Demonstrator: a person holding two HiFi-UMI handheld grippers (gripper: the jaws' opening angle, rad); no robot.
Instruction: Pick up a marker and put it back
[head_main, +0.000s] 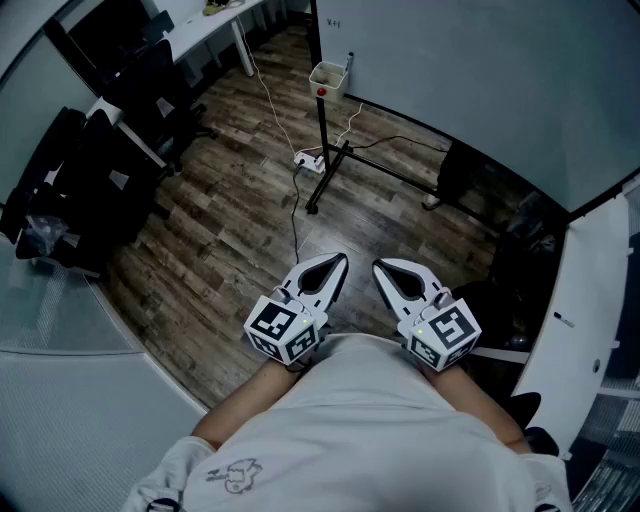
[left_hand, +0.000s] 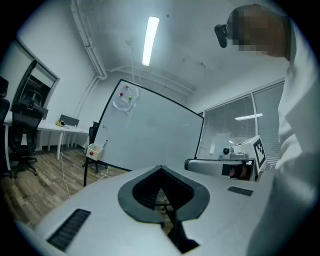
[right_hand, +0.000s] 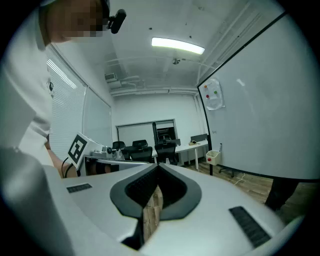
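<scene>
A small white basket (head_main: 328, 75) hangs on the whiteboard (head_main: 480, 70) stand, and a marker (head_main: 349, 58) sticks up from it. The left gripper view shows the same basket (left_hand: 94, 149) and marker (left_hand: 105, 144) far off at lower left; in the right gripper view the basket (right_hand: 214, 156) hangs beside the board (right_hand: 270, 115). My left gripper (head_main: 343, 258) and right gripper (head_main: 378, 264) are held side by side close to the person's body, well short of the board. Both are shut with tips touching and nothing between them (left_hand: 160, 167) (right_hand: 158, 165).
Black office chairs (head_main: 130, 120) and a white desk (head_main: 205, 30) stand at the left. A cable and power strip (head_main: 310, 160) lie on the wooden floor by the stand's legs (head_main: 330, 170). Dark objects (head_main: 480, 190) and a white table (head_main: 590, 330) are at the right.
</scene>
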